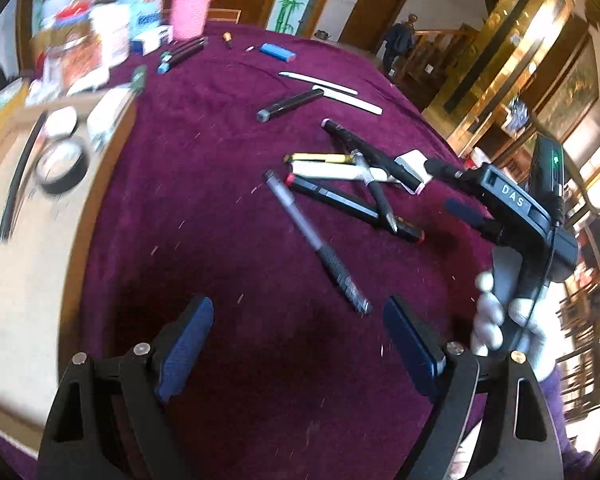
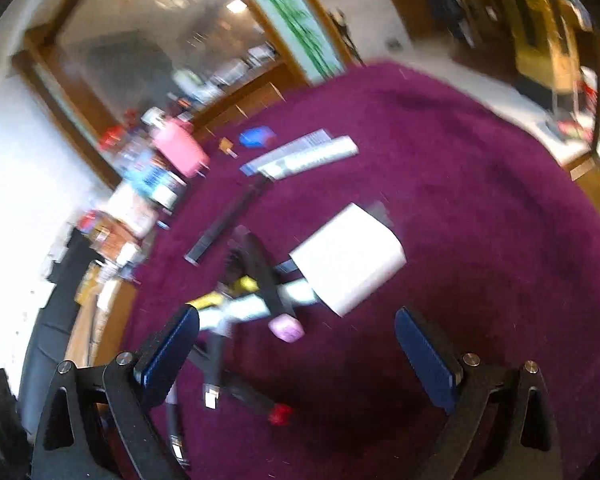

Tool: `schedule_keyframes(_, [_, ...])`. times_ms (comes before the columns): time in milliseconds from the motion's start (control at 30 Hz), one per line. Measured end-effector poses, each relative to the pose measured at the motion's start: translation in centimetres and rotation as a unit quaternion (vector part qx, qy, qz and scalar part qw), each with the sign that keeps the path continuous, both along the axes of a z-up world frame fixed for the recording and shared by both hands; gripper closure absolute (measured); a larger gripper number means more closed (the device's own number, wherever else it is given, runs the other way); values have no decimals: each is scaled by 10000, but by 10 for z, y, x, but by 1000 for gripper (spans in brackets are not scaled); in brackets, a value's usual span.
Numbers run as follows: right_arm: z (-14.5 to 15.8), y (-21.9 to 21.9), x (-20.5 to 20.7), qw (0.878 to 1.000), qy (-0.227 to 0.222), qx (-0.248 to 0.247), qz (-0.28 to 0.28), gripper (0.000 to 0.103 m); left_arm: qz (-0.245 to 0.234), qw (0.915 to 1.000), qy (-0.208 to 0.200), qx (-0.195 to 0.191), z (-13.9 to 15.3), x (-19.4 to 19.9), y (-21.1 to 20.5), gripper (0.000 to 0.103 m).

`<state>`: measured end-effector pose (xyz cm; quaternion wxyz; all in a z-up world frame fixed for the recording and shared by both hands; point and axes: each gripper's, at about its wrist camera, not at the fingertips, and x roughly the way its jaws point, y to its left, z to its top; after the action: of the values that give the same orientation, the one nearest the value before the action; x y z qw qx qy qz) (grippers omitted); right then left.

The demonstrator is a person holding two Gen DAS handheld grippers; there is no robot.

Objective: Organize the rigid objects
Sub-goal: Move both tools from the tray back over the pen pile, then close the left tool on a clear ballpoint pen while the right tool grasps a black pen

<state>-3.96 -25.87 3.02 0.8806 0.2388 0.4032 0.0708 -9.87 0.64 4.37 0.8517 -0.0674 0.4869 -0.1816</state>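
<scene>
Left gripper (image 1: 298, 344) just below pen (image 1: 316, 240)

Counted on the purple cloth: one grey gel pen (image 1: 316, 240) lying alone, one yellow marker (image 1: 320, 157), one white marker (image 1: 328, 171) and one white block (image 2: 348, 260). Further back lie one blue lighter (image 1: 278, 52), two white strips (image 1: 340, 94), one pink cup (image 1: 190, 8) and one roll of black tape (image 1: 62, 166). The crossed black pens in the heap overlap too much for a firm count
</scene>
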Motion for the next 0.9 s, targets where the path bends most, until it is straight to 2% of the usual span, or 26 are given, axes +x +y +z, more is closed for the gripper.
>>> schedule_keyframes(67, [3, -6, -4, 9999, -127, 92, -44, 3, -71, 9997, -114, 218, -1, 12, -19, 17])
schedule_keyframes(133, [6, -4, -5, 9997, -219, -45, -83, 3, -97, 9992, -117, 363, -5, 23, -34, 17])
schedule_keyframes(167, [5, -4, -4, 9998, -198, -44, -78, 3, -80, 9991, -109, 405, -8, 28, -41, 21])
schedule_keyframes(233, [2, -5, -4, 9999, -115, -26, -58, 3, -102, 9985, -83, 525, -15, 36, -51, 43])
schedule_keyframes(267, [1, -5, -3, 9999, -88, -18, -49, 3, -152, 9976, -23, 680, -22, 40, -57, 69])
schedule_keyframes(300, [1, -6, -4, 10000, -78, 5, -35, 3, -166, 9965, 14, 814, -27, 42, -58, 83])
schedule_keyframes(333, [2, -10, -6, 10000, -79, 29, -19, 3, -168, 9957, -129, 904, -27, 40, -58, 86])
schedule_keyframes(400, [3, -11, -8, 9999, -103, 33, -21, 3, -217, 9957, -104, 895, -27, 38, -52, 89])
schedule_keyframes(500, [3, -13, -10, 9999, -124, 50, -18, 3, -52, 9954, -79, 951, -22, 33, -31, 92])
schedule_keyframes(667, [1, -10, -8, 10000, -58, 19, 40, 3, 92, 9975, 140, 689, -26, 36, -11, 89])
schedule_keyframes(733, [0, -9, -8, 10000, -28, -27, 40, 3, 100, 9970, 82, 759, -29, 40, -20, 79])
schedule_keyframes(800, [-1, -8, -7, 10000, -18, -53, 39, 3, -99, 9955, -111, 938, -28, 37, -36, 52])
schedule_keyframes(867, [-4, -8, -5, 10000, 53, -77, 32, 3, -311, 9906, -406, 1267, -32, 33, -52, 48])
schedule_keyframes(900, [-5, -8, -4, 9999, 98, -72, 35, 3, -335, 9896, -464, 1322, -32, 33, -52, 53])
